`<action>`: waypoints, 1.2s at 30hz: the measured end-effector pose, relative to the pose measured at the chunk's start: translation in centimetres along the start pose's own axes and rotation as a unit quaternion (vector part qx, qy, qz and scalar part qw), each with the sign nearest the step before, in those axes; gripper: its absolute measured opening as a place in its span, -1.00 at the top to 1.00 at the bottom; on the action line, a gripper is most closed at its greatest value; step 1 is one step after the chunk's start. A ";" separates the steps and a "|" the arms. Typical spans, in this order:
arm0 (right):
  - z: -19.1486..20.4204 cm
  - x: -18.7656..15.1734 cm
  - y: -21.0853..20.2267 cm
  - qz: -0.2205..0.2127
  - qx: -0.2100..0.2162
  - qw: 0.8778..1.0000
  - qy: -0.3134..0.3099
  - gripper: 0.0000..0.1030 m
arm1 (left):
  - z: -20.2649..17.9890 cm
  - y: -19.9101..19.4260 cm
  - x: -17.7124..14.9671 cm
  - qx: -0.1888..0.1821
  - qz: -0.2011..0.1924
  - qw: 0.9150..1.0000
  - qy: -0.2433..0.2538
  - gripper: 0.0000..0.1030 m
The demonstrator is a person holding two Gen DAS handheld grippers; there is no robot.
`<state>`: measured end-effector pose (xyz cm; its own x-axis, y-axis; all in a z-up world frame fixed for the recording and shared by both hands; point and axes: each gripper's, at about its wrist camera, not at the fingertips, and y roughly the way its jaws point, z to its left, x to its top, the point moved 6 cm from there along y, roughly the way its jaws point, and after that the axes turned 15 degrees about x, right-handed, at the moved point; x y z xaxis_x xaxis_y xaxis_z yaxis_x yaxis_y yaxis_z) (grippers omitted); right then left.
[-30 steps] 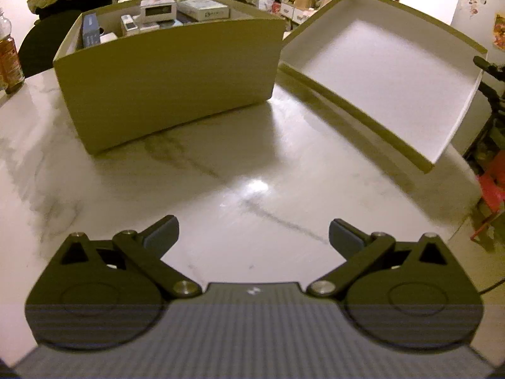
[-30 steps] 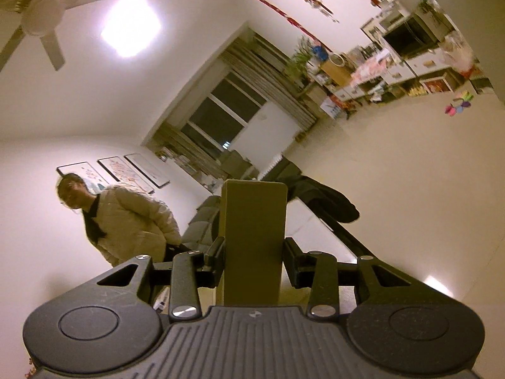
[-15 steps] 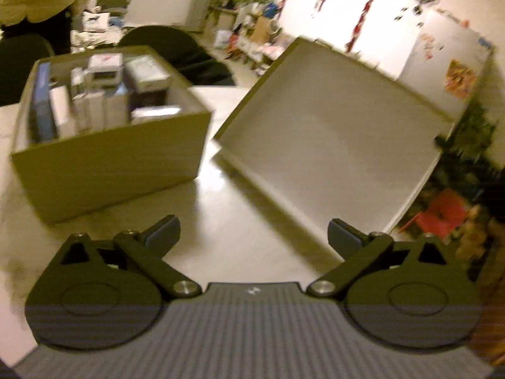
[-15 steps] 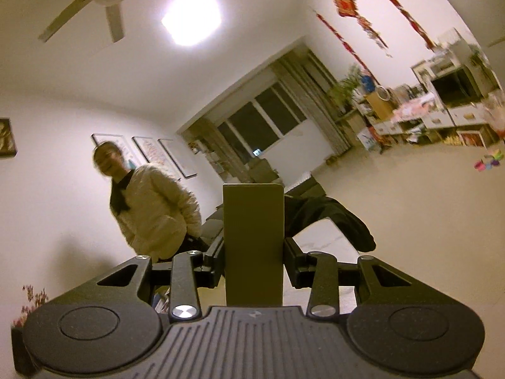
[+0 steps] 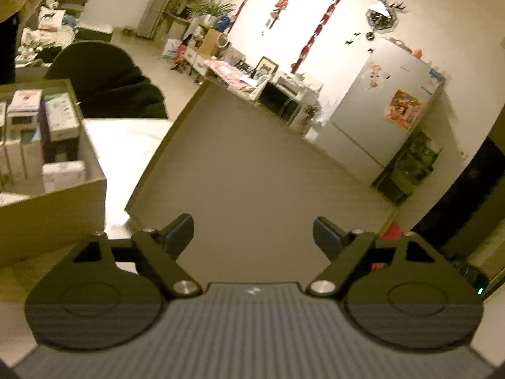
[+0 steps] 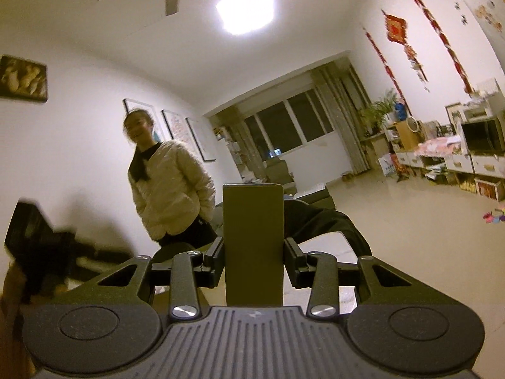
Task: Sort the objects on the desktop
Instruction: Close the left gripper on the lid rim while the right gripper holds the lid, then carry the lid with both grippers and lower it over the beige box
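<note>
Left tool (image 5: 252, 232) is closing its jaws from the wide spread it had a second ago, and nothing sits between them yet; the tilted box lid (image 5: 240, 170) fills the view just beyond its fingertips. Its view has lifted off the tabletop (image 5: 126, 132) and swung toward the lid, so the open box (image 5: 53, 202), packed with small cartons (image 5: 61, 120), has slid to the left edge. Right tool (image 6: 254, 260) grips one edge of that lid with its jaws narrowly set, pads pressing either side of the olive wall that stands upright between them; a second ago the room behind it sat tilted, and now it sits level, so the lid has been rolled upright. A person in a pale jacket (image 6: 170, 192) stands beyond. Judging by this, the sorting looks finished and the lid is being readied to go over the box, with the left tool coming in to share the hold.
</note>
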<state>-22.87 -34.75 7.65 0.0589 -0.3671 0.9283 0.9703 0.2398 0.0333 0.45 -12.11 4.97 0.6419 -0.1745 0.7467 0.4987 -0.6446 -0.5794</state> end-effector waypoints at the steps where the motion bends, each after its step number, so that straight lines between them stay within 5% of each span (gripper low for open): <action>1: 0.3 -0.1 -0.1 0.003 0.002 1.000 -0.004 0.18 | -0.5 0.1 0.3 -0.005 -0.002 1.000 0.003 -0.52; 14: 2.9 -0.9 -2.0 0.027 0.018 0.999 -0.043 0.18 | -5.5 3.0 2.0 -0.064 0.032 0.997 -0.001 -0.04; 25: 5.3 -2.0 -3.8 0.067 0.063 0.992 -0.081 0.15 | -5.2 2.9 1.1 -0.081 0.047 0.995 -0.033 0.54; 36: 6.3 -1.6 -3.8 0.074 0.141 0.985 -0.066 0.10 | -3.6 0.6 0.2 -0.086 0.029 0.995 -0.050 0.63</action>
<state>-28.12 -29.39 8.38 0.1464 -0.1936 0.9701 0.8482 0.5291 -0.0223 -1.23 -15.17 5.93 0.7250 -0.1458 0.6731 0.3585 -0.7546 -0.5496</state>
